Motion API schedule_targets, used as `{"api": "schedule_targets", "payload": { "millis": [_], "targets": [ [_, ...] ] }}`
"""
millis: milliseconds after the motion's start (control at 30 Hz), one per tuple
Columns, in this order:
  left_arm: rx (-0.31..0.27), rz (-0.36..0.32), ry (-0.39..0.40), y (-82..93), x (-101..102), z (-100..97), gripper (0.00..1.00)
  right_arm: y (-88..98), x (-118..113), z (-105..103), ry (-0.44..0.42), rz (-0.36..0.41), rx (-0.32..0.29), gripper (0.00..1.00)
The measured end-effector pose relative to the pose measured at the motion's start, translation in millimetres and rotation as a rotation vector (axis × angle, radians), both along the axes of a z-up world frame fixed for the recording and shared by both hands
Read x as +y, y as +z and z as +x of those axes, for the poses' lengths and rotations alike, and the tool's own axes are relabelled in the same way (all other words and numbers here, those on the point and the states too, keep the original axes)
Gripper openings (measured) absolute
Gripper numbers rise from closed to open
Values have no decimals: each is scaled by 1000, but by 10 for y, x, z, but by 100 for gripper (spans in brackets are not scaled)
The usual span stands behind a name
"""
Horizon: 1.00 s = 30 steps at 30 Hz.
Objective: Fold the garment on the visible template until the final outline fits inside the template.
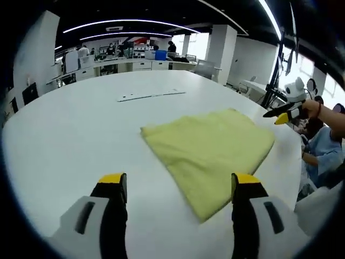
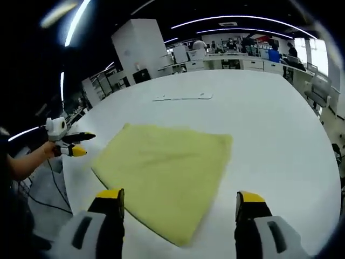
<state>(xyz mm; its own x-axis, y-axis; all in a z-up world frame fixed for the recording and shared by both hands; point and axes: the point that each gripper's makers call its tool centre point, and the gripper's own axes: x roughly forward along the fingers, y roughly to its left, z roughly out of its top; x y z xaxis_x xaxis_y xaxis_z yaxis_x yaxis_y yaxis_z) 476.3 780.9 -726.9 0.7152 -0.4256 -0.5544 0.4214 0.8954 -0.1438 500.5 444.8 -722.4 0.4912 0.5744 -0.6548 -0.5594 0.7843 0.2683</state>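
While both the left hand-held gripper (image 1: 179, 186) and the right hand-held gripper (image 2: 180, 203) are hovering wide and empty, the yellow garment (image 1: 210, 148) is lying flat on the white counter (image 1: 70, 129), looking light, limp and best pinched at a corner.

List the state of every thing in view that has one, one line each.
Yellow cloth garment: folded into a rough rectangle, lying flat on the table, not held.
Round white table: carries the garment and a flat white strip.
Flat white strip: lying flat, apart from the garment.
Left gripper: open, empty, above the table.
Right gripper: open, empty, above the garment's near edge.
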Motion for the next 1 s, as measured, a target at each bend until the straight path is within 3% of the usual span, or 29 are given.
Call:
{"api": "schedule_targets", "payload": {
  "millis": [233, 700, 1000],
  "targets": [
    [30, -8, -23, -81, -31, -179, 63, -88, -56, -138, 22, -10, 12, 73],
    [66, -31, -34, -235, -90, -341, 42, -270, -178, -377, 60, -78, -13, 48],
    [105, -12, -42, -359, -103, -423, 33, -379, -234, -485, 81, -114, -24, 26]
  ]
}}
